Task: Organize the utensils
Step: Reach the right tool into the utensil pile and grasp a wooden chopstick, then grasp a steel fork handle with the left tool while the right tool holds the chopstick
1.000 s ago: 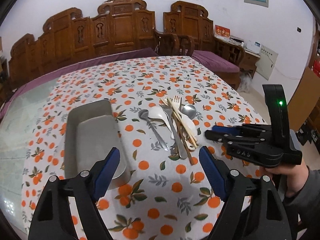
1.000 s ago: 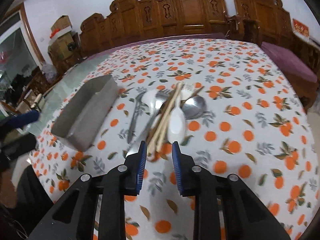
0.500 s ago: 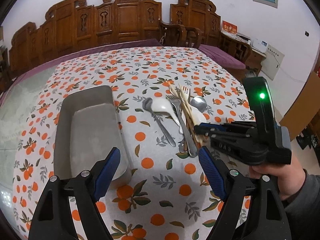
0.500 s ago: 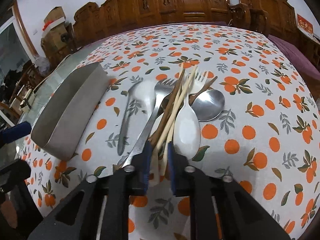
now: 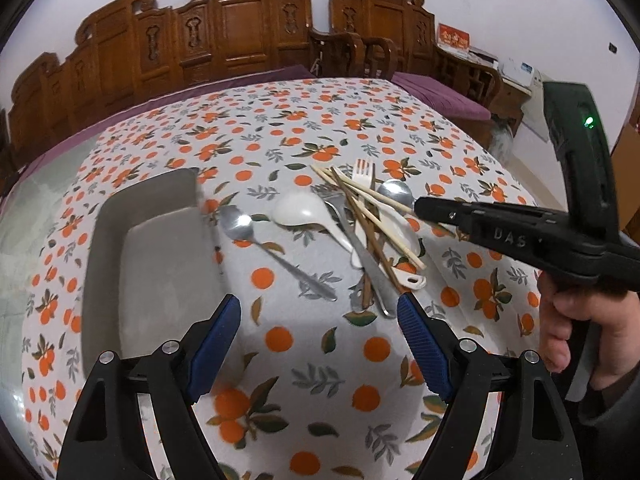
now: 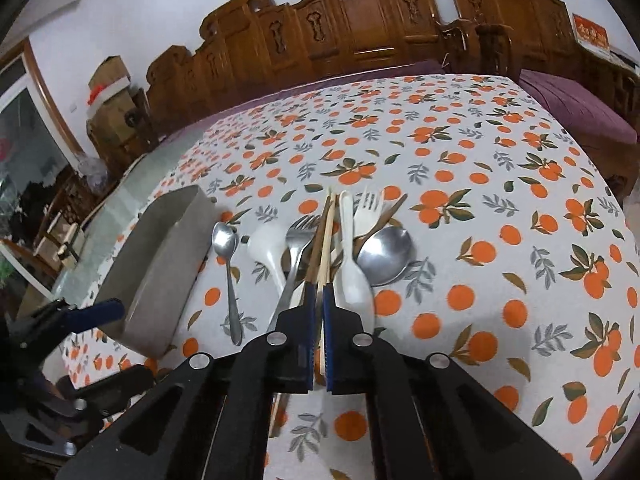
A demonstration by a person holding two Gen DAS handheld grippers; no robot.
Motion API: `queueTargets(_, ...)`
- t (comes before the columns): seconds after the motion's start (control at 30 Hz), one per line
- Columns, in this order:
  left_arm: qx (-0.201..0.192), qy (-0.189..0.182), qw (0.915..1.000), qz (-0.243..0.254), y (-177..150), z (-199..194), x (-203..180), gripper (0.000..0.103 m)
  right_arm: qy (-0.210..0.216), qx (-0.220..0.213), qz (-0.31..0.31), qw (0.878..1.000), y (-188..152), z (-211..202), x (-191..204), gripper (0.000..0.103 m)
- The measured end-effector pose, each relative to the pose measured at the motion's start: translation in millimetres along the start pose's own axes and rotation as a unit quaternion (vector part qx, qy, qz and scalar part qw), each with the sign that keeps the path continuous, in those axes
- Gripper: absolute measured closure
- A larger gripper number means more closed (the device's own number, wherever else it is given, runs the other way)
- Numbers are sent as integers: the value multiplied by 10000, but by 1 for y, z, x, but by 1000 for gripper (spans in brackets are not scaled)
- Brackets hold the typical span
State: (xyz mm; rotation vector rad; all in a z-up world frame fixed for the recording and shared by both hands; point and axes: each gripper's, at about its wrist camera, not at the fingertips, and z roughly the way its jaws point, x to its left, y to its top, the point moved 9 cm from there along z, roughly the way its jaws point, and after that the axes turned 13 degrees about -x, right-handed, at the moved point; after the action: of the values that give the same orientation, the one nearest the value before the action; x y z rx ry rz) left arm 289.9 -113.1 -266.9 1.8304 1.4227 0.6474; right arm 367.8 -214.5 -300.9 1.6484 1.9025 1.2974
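Chopsticks [image 6: 325, 236] lay lengthwise ahead of the right tool [image 6: 318, 300], which was clamped on their near ends amid the utensil pile on the tabletop [image 6: 500, 184], with the tray [image 6: 160, 276] to its left, nearer the wide-open left tool [image 5: 320, 344].

I see a table covered by a white tablecloth [image 5: 304, 344] with an orange-and-leaf print; bare glass surface [image 5: 24, 216] shows along its left edge. Directly on the cloth: a grey rectangular tray [image 5: 152, 264] at left, long side running away from me. Just right of it, apart from the rest, a small metal spoon [image 5: 276, 252]. Further right, a pile: white ladle spoon [image 5: 304, 212], metal fork [image 6: 294, 264], brown and pale chopsticks [image 5: 376, 220] crossed over it, white plastic fork [image 6: 368, 210], white plastic spoon [image 6: 354, 276], large metal spoon [image 6: 384, 254]. I can't tell which pile items touch the cloth.
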Motion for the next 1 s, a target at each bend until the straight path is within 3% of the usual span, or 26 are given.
queueTargets(0.27,186,89,9998,76,9,34,-5,29,135,-38,167,9998,5,1,-10,103)
queueTargets(0.47,487,-94,9987,-139,6,64,-13,41,83,67,173,9998,2,5,-17,102)
queueTargets(0.73,883,-379,9934,-623,-5,96,-21,69,-13,43,143,9999,3,6,-22,102)
queueTargets(0.87,879,-404,9925,-748,-4,99,-21,69,-12,45,105,9999,3,7,-20,102)
queueTargets(0.9,881,-413,9923,-761,-4,98,-20,72,0,35,99,9999,4,7,-19,102)
queueTargets(0.93,894,-462,9918,-787,-4,99,-21,82,11,25,97,9999,4,7,-19,102)
queueTargets(1.0,929,-545,9904,-866,-5,98,-22,85,7,35,96,9999,3,8,-19,102)
